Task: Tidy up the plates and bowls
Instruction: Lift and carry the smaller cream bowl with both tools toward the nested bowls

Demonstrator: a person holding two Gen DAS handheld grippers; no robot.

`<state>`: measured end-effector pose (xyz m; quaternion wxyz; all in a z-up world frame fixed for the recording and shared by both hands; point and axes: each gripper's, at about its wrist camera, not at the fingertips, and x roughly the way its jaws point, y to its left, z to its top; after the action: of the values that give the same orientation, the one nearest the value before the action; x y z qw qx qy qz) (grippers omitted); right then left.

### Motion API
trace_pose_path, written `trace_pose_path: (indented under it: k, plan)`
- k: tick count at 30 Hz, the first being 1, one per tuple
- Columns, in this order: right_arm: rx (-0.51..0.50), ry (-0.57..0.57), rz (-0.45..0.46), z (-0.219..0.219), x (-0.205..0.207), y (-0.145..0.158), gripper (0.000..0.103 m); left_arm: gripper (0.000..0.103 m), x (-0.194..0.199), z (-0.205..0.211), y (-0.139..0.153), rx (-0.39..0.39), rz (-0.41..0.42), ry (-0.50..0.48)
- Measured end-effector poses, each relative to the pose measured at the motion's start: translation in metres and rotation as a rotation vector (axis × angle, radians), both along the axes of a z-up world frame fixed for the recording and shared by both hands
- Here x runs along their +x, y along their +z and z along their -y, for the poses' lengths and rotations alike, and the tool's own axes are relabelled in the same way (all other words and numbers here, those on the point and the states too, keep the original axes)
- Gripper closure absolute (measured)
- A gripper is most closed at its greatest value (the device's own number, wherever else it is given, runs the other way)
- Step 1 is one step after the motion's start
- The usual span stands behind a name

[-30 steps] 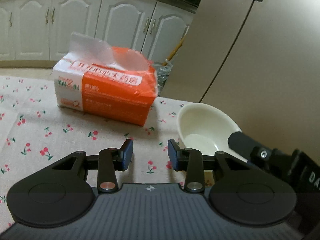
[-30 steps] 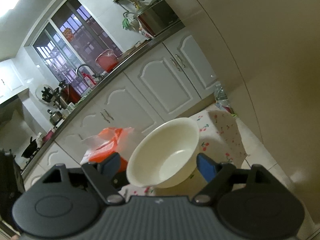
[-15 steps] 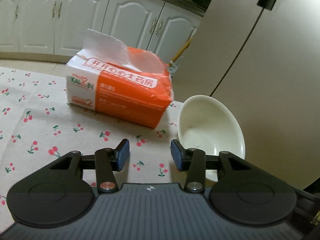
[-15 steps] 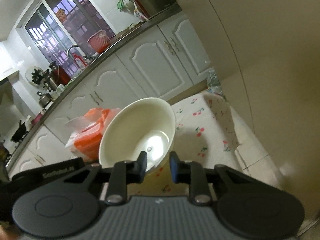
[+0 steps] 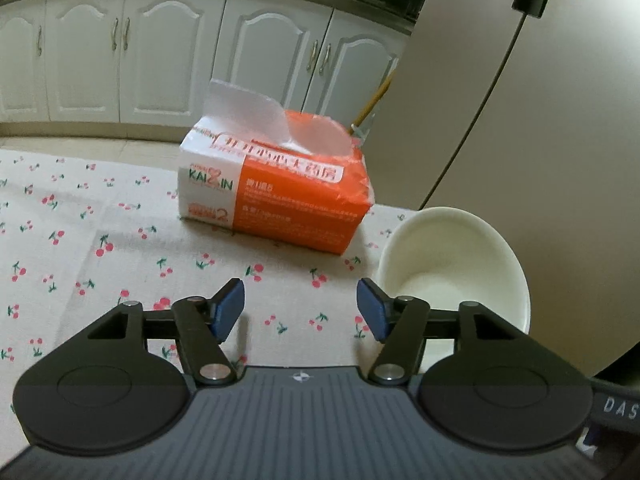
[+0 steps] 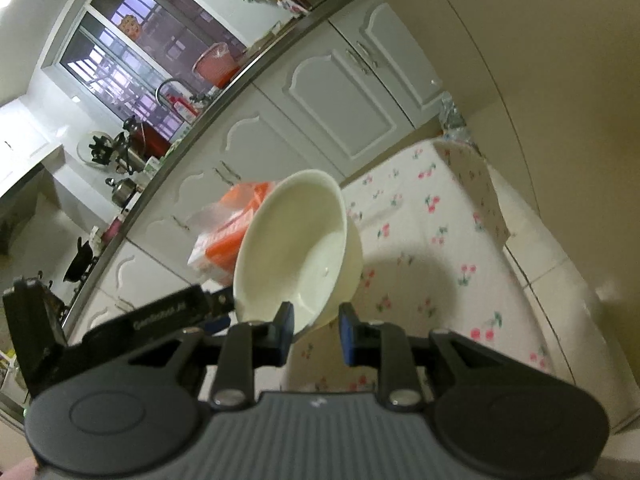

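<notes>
— Fingers on the right gripper (image 6: 315,330)?
— Pinched on the rim of the cream bowl (image 6: 298,252), tilted above the cherry-print bench (image 6: 444,240).
— Left gripper (image 5: 300,310)?
— Spread apart, holding nothing, just beside the bowl (image 5: 452,264), near the orange tissue pack (image 5: 276,196).

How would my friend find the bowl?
Look at the cherry tablecloth, by the big beige fridge. Right of the orange tissue pack is the bowl, pinched at its rim by the right tool. It is plain cream and round.
</notes>
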<state>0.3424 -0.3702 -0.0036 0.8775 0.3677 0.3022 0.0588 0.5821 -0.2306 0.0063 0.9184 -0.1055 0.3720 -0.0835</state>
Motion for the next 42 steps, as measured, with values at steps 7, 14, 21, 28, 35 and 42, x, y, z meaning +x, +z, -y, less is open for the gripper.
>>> trace_pose_path:
  k: [7,14,21,28,35,42]
  plan:
    - [0.035,0.017,-0.012,0.0,-0.003,0.0,0.081,0.021,-0.011,-0.008,-0.001,-0.005,0.002,-0.022]
    - [0.026,0.041,-0.007,-0.005,-0.011,0.005,0.081,0.021,-0.032,-0.021,0.008,-0.059,0.011,-0.061]
    - [0.017,0.082,-0.001,-0.016,-0.025,0.014,0.081,0.023,-0.057,-0.034,0.015,-0.049,-0.005,-0.068]
    - [0.006,0.139,0.017,-0.036,-0.041,0.032,0.081,0.051,-0.082,-0.047,0.023,-0.061,-0.035,-0.066]
    - [0.0,0.207,0.033,-0.063,-0.056,0.048,0.087,0.059,-0.116,-0.067,0.04,-0.08,-0.025,-0.083]
    - [-0.015,0.169,0.037,-0.067,-0.066,0.05,0.083,0.059,-0.138,-0.08,0.054,-0.067,0.003,-0.089]
